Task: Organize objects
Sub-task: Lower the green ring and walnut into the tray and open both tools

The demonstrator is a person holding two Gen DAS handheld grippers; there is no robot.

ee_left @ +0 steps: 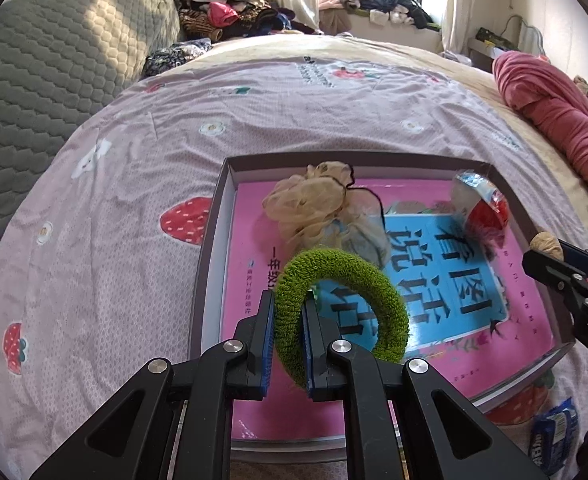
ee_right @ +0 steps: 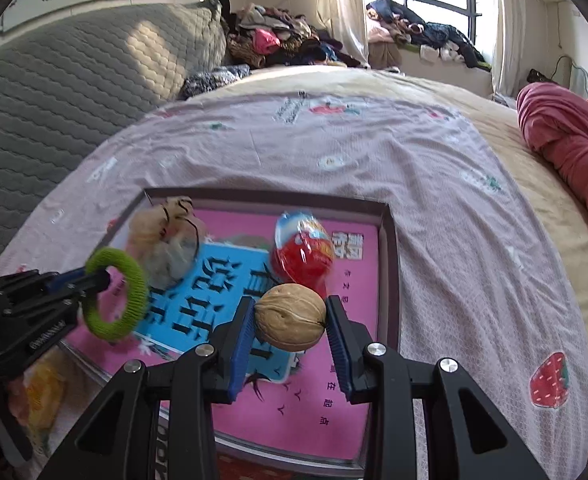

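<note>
left claw point(ee_left: 288, 334) clamped on soft green hair tie point(ee_left: 341, 304), light and squashy; right claw point(ee_right: 290, 320) pinching hard, slippery walnut point(ee_right: 290, 317) across its middle.

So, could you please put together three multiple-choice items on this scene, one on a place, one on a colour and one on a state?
1. Where does the beige mesh pouf lie?
A. On the grey quilted cover
B. In the shallow box, on the pink book
C. On the window sill

2. What colour is the hair tie that the left gripper holds?
A. Green
B. Red
C. Blue

3. How does the right gripper stand?
A. Wide open and empty
B. Shut on the red egg-shaped toy
C. Shut on the walnut

Answers:
1 B: both views show the pouf inside the box's rim, at its far corner on the book.
2 A: the fuzzy ring between the blue pads is green.
3 C: both blue pads press on the walnut's sides, above the book; the toy lies beyond it.
</note>
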